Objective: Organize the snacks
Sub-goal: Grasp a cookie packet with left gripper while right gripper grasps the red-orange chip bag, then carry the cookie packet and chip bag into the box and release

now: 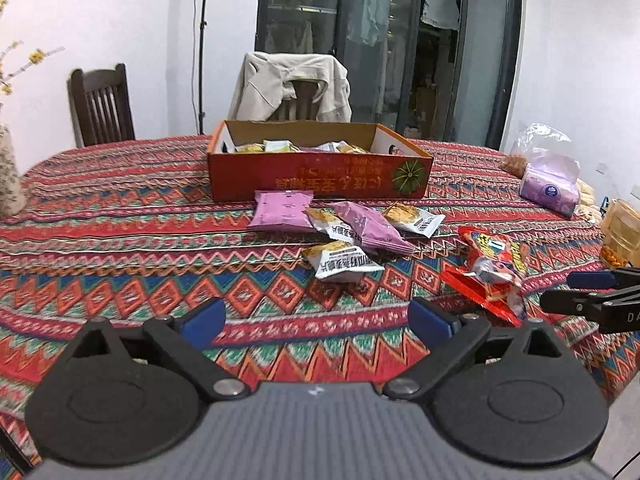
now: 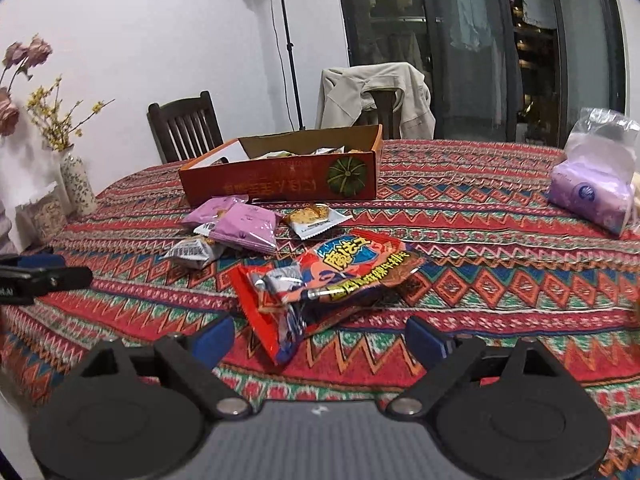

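Note:
An orange cardboard box [image 1: 320, 176] [image 2: 280, 184] with several small snack packets inside stands mid-table. In front of it lie loose packets: purple ones [image 1: 282, 210] [image 2: 246, 226] and white-and-yellow ones [image 1: 340, 260] [image 2: 314, 218]. A larger red snack bag [image 1: 492, 268] [image 2: 332, 276] lies nearer, to the right. My left gripper [image 1: 316, 318] hovers open over bare tablecloth, short of the packets. My right gripper [image 2: 318, 334] is open, and the red bag's near corner reaches in between its fingers without touching the pads. Each gripper shows at the other view's edge.
A purple tissue pack [image 1: 550, 188] [image 2: 588, 196] and a clear plastic bag sit at the right. A yellow jar [image 1: 622, 232] stands at the right edge, a flower vase [image 2: 78, 184] at the left. Two chairs stand behind the table, one draped with a jacket [image 1: 288, 84].

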`<act>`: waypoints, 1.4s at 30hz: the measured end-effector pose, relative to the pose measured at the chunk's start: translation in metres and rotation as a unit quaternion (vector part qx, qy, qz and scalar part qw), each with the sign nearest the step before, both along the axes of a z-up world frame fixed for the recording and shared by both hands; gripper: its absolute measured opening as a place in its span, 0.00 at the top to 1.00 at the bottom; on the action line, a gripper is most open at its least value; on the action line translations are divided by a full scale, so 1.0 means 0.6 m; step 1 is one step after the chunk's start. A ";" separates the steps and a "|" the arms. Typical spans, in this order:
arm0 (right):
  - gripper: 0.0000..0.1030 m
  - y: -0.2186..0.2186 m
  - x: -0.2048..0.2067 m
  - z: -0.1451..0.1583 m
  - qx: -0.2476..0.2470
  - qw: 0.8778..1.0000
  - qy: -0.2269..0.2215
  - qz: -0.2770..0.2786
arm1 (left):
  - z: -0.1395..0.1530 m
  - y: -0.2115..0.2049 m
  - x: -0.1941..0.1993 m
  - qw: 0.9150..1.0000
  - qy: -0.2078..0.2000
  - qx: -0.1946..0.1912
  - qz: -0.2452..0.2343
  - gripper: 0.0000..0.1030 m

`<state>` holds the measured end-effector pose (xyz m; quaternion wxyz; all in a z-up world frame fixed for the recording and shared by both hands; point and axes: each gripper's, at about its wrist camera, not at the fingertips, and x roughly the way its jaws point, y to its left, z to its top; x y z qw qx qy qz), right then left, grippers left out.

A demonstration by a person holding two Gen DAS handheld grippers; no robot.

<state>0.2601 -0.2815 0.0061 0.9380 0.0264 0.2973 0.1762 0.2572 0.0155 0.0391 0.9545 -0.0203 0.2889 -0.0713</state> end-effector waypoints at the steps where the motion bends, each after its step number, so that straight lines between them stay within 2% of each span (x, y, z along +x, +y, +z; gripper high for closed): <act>1: 0.11 0.002 0.013 -0.004 0.008 1.000 0.005 0.000 | -0.005 -0.003 0.018 1.000 0.007 -0.001 -0.002 0.04; 4: 0.11 0.006 0.052 -0.014 0.038 0.999 0.019 -0.007 | -0.019 -0.013 0.077 1.000 0.026 -0.007 -0.010 0.04; 8: 0.10 0.018 0.112 -0.018 0.072 0.997 0.028 -0.018 | -0.031 -0.029 0.144 0.999 0.022 -0.014 -0.029 0.06; 11: 0.10 0.040 0.153 -0.017 0.072 0.997 0.021 -0.016 | -0.047 -0.038 0.183 0.999 0.034 -0.007 -0.017 0.24; 13: 0.11 0.061 0.177 -0.016 0.060 0.998 0.017 -0.004 | -0.060 -0.038 0.197 0.999 0.041 -0.009 -0.022 0.42; 16: 0.11 0.099 0.194 -0.021 0.002 1.000 0.004 0.008 | -0.070 -0.031 0.195 0.998 0.044 -0.026 -0.034 0.55; 19: 0.13 0.127 0.190 -0.032 -0.079 0.997 -0.009 0.004 | -0.066 -0.026 0.176 0.999 0.040 -0.020 -0.031 0.56; 22: 0.16 0.125 0.177 -0.039 -0.108 0.994 -0.018 -0.006 | -0.065 -0.021 0.152 0.998 0.042 -0.020 -0.030 0.56; 26: 0.16 0.105 0.160 -0.045 -0.119 0.992 -0.018 -0.031 | -0.057 -0.013 0.115 0.998 0.044 -0.025 -0.025 0.56; 32: 0.17 0.072 0.137 -0.056 -0.106 0.993 -0.002 -0.050 | -0.048 -0.005 0.074 0.999 0.042 -0.026 -0.005 0.56; 33: 0.21 0.067 0.133 -0.056 -0.097 0.994 0.001 -0.048 | -0.047 -0.005 0.069 0.999 0.042 -0.026 -0.001 0.56; 35: 0.51 0.059 0.119 -0.052 -0.076 0.997 0.000 -0.035 | -0.044 -0.003 0.057 0.999 0.042 -0.027 0.003 0.56; 42: 0.51 0.062 0.042 -0.035 -0.076 0.997 -0.016 -0.012 | -0.023 -0.001 0.001 0.999 0.031 -0.035 0.017 0.56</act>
